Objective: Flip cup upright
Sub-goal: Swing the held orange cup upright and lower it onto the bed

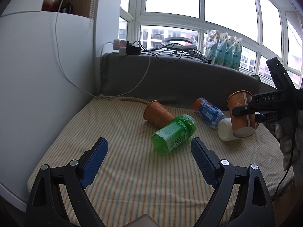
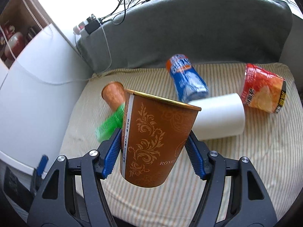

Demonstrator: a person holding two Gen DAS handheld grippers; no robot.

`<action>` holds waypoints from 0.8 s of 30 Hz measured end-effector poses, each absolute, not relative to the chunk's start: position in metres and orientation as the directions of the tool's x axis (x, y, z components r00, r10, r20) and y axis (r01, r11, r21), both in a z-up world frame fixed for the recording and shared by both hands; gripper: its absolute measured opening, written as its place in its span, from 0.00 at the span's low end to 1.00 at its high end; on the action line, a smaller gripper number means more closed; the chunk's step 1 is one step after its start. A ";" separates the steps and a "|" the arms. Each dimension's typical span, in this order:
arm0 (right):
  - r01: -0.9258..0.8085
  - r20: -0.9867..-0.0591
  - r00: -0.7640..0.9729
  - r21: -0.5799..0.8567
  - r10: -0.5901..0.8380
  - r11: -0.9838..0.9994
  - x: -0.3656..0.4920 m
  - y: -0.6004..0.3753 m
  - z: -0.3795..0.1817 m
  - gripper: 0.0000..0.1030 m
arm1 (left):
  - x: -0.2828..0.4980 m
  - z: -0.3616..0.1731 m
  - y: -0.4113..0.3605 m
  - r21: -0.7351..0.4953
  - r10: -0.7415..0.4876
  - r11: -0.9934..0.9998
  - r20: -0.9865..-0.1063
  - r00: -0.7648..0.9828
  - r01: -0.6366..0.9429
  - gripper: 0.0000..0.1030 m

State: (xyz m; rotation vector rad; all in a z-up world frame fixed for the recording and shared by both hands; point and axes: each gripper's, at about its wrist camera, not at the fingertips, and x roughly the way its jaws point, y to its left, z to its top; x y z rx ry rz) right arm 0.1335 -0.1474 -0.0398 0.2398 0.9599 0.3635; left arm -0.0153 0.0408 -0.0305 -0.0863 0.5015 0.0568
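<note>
While a striped cushion [image 1: 132, 170] by the window [image 1: 189, 0] carries a toppled cup [image 1: 158, 113] and bottle [image 1: 173, 134], right tongs [image 2: 153, 147] grasp the brown cup [image 2: 151, 141] aloft, rim up; left tongs [image 1: 149, 162] gape, bases cropped.

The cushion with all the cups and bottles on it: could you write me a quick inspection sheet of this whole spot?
Surface: striped cushion, grey backrest behind.
Job's things: brown patterned cup held off the cushion, mouth up, tilted; second brown cup on its side.
Clutter: white cup, green bottle, blue bottle and red snack bag, all lying down.
Grippers: right gripper shut on the patterned cup; left gripper open, empty, above the cushion.
Cables: white cable hangs down the wall; black cables on the sill.
Surroundings: windows, ring light, teal pouches.
</note>
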 end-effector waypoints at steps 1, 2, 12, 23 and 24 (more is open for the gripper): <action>-0.206 -0.757 0.515 0.345 0.401 0.916 0.130 -0.148 -0.042 0.66 | -0.014 -0.030 0.039 -0.068 0.030 0.995 -0.484 0.875 -0.072 0.87; -0.214 -0.762 0.511 0.336 0.398 0.917 0.127 -0.148 -0.044 0.66 | -0.014 -0.031 0.037 -0.069 0.024 0.995 -0.487 0.873 -0.066 0.87; -0.284 -0.826 0.398 0.304 0.400 0.909 0.104 -0.140 -0.087 0.67 | -0.006 -0.035 0.024 -0.107 -0.037 0.994 -0.533 0.846 -0.024 0.87; -0.309 -0.850 0.324 0.320 0.416 0.895 0.103 -0.124 -0.118 0.67 | -0.001 -0.040 0.019 -0.147 -0.093 0.989 -0.575 0.813 0.009 0.87; -0.310 -0.851 0.323 0.319 0.415 0.895 0.104 -0.124 -0.119 0.67 | -0.001 -0.041 0.018 -0.146 -0.094 0.989 -0.578 0.811 0.010 0.87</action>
